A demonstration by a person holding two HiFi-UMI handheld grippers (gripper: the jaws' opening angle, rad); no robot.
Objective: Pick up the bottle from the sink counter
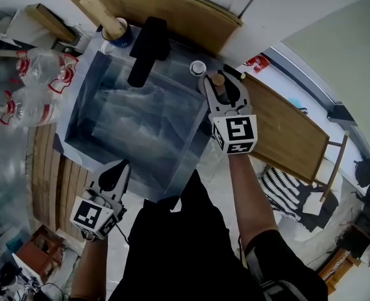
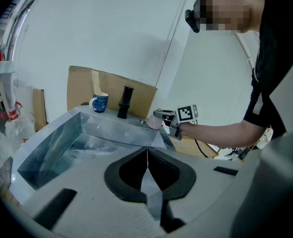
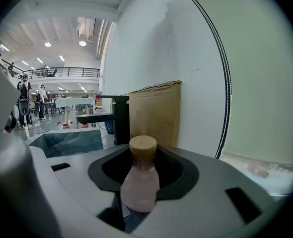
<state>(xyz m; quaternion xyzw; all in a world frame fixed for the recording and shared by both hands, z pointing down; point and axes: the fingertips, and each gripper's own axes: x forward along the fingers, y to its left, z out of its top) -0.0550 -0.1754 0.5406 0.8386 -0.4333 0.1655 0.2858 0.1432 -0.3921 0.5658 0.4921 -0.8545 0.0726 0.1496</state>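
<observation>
Here the right hand-held gripper clamps the bottle; the left hand-held gripper is closed.

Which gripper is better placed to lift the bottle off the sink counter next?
Right. The right gripper has its jaws closed on the bottle; the left gripper sits shut and empty across the sink from it.

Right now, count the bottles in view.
3. One pink bottle gripped by the right gripper; two clear plastic bottles left of the sink. Others may be hidden beyond the frame.
</observation>
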